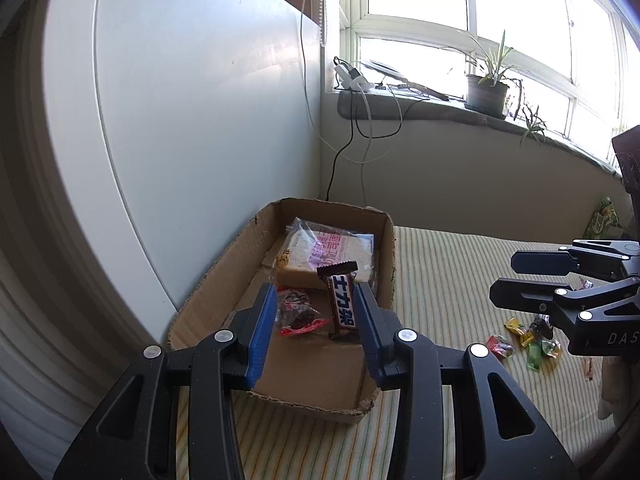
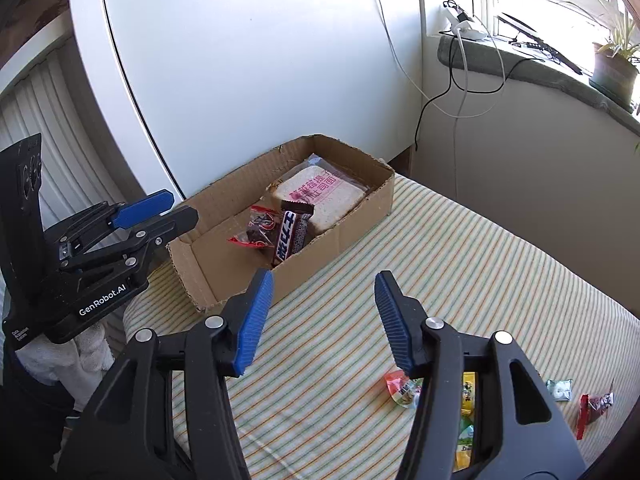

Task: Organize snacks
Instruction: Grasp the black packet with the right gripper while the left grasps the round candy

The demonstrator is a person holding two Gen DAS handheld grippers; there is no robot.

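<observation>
Cardboard box [image 2: 352,216] holds chocolate bar [image 2: 290,236]; both grippers gape empty.

In the cardboard box [image 2: 352,216] the bread pack [image 2: 320,196] lies at the far end, the chocolate bar [image 2: 290,236] and a small candy [image 2: 256,228] before it; loose candies [image 2: 404,390] lie on the striped cloth [image 2: 460,264] to the right.

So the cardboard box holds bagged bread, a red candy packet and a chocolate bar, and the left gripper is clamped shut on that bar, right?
Not quite. The left gripper is open; the chocolate bar lies free in the cardboard box, as the right wrist view shows. The bagged bread and red candy packet are there.
</observation>
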